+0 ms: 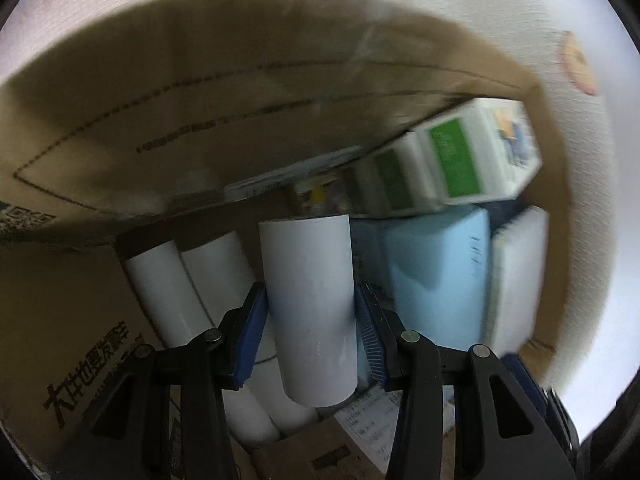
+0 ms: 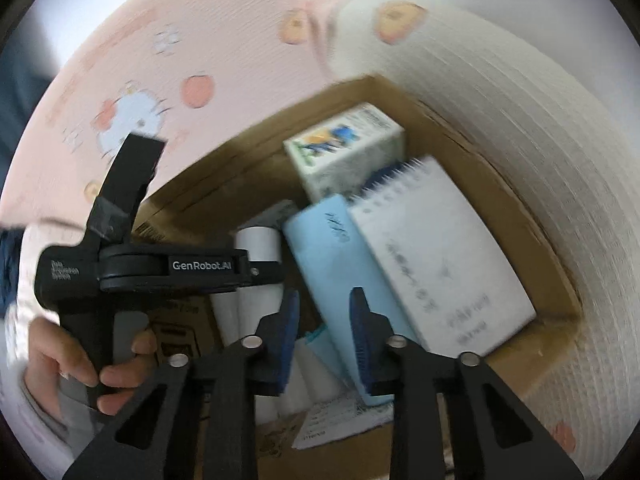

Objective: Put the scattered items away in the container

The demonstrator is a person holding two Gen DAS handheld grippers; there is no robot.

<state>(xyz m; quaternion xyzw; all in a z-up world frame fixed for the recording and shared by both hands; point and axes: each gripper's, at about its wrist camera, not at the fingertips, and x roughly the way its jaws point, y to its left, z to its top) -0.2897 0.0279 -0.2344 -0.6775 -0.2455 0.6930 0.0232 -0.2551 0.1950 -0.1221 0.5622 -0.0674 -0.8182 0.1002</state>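
My left gripper (image 1: pixel 311 312) is shut on a white roll (image 1: pixel 310 304) and holds it inside the cardboard box (image 1: pixel 120 128). Two more white rolls (image 1: pixel 172 292) lie at the box's left. A light blue pack (image 1: pixel 436 272), a white notebook (image 1: pixel 516 276) and a green-and-white carton (image 1: pixel 460 156) lie at the right. My right gripper (image 2: pixel 324 332) is open and empty above the box (image 2: pixel 532 216), over the blue pack (image 2: pixel 328 256). The spiral notebook (image 2: pixel 436 248), carton (image 2: pixel 344 148) and a white roll (image 2: pixel 258 242) show there, with the left gripper's body (image 2: pixel 160 268) held by a hand.
A pink cartoon-print cloth (image 2: pixel 140 80) lies under and behind the box. A white ribbed fabric (image 2: pixel 540 120) bulges along the box's right side. A printed label (image 2: pixel 340 420) is stuck on the box's near flap.
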